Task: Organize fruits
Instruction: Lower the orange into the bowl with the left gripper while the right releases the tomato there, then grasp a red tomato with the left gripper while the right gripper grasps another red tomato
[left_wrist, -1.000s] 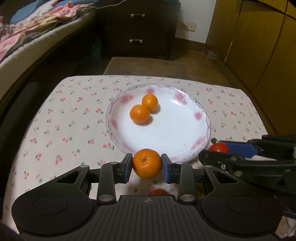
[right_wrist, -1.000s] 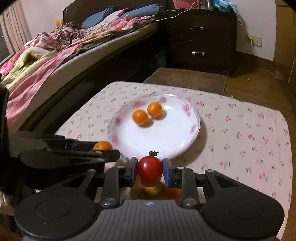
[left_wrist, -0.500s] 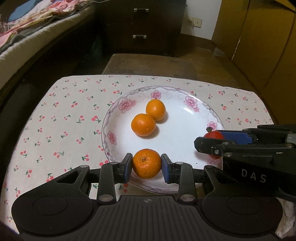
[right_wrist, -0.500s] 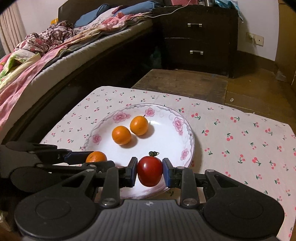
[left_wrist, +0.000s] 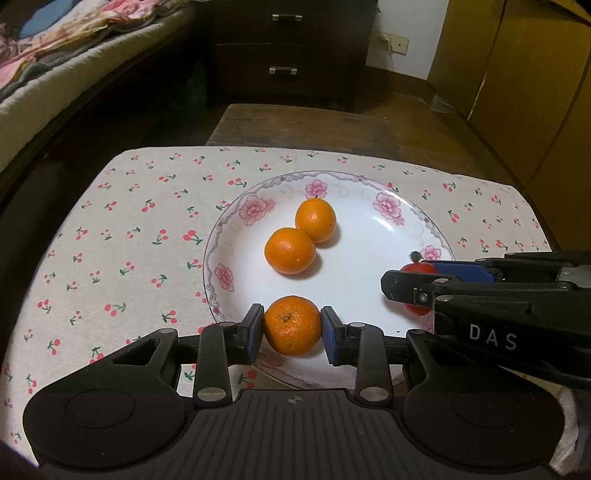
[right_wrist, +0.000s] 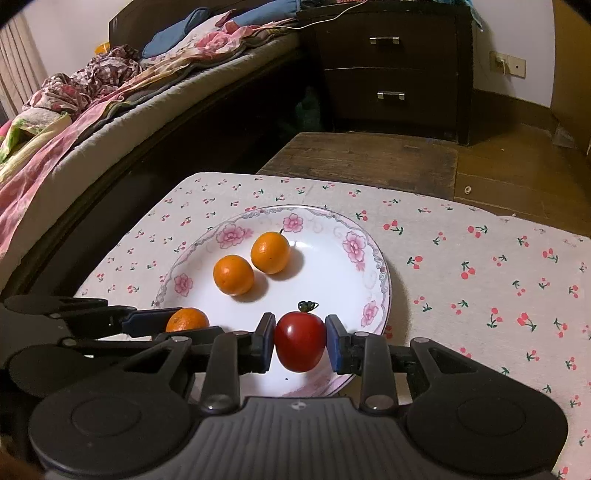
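Centrally, a small round orange mandarin (left_wrist: 292, 325), stem end facing the camera, sits clamped betw. the blue pads of the left gripper (left_wrist: 292, 334); jaws narrow, both pads pressing its sides. It hangs over the near rim area of a round white porcelain plate w/ pink flower border (left_wrist: 391, 206), at the plate's left-front part as seen from the right wrist view. A glossy red cherry tomato w/ dark green stalk (right_wrist: 300, 340) is gripped likewise by the right gripper (right_wrist: 300, 343), jaws narrow, pads on both flanks; it is over the plate's near-right part. Whether either fruit touches the plate surface: cannot tell.

On the plate, further in: two more round orange mandarins, near one (left_wrist: 290, 250) and far one (left_wrist: 315, 220), touching or just beside each other, left of plate centre.

The two grippers lie side by side, close, the right one crossing the right edge of the left wrist view, marked "DAS".

Plate rests on a table covered by a pale cloth w/ red cherry print (left_wrist: 122, 229). Beyond: worn dark wooden bench (right_wrist: 365, 158), dark two-drawer nightstand (right_wrist: 395, 70), bed w/ crumpled floral bedding (right_wrist: 92, 92) at left, yellow-brown wardrobe doors (left_wrist: 535, 92) at right.
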